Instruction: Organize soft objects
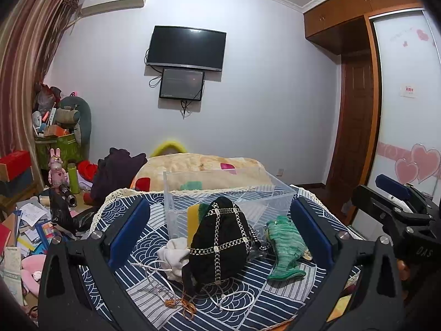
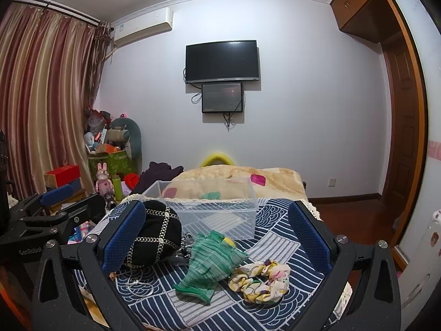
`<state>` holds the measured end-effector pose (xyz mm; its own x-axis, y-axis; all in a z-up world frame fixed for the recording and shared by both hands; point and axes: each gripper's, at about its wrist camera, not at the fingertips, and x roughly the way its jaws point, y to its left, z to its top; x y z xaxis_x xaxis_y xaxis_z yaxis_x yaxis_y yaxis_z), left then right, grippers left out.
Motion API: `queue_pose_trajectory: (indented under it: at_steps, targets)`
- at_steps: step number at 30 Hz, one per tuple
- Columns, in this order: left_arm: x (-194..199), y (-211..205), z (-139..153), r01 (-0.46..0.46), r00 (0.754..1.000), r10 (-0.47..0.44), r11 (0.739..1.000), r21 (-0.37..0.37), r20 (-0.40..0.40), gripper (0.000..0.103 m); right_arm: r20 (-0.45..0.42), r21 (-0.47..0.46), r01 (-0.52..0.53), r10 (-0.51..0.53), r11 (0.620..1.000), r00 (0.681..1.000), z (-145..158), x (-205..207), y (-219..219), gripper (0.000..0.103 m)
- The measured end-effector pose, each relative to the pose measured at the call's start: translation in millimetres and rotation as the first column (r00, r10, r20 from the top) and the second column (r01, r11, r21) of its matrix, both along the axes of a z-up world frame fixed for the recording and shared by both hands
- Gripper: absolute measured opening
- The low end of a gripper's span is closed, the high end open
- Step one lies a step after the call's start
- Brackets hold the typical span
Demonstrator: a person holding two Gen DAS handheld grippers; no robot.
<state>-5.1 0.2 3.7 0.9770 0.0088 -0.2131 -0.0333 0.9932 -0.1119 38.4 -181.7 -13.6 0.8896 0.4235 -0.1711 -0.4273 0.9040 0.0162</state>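
Here both hand-held grippers, left (image 1: 220, 229) and right (image 2: 217, 234), gape over black pouch (image 1: 220, 240); green glove (image 2: 212, 262) beside.

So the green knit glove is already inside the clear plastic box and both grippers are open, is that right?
Not quite. The green knit glove lies on the patterned cloth in front of the clear plastic box, as the right wrist view shows. Both grippers, left and right, are open.
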Motion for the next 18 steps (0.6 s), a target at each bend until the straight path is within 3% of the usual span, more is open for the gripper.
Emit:
queue_pose_trajectory:
  at_steps: [18]
  targets:
    - [2.2, 0.5, -5.3, 0.023, 1.0, -0.023, 0.999, -0.025, -0.01, 0.103, -0.009, 0.011, -0.024, 0.024, 1.0, 1.0, -1.1, 0.9, -0.6, 0.103]
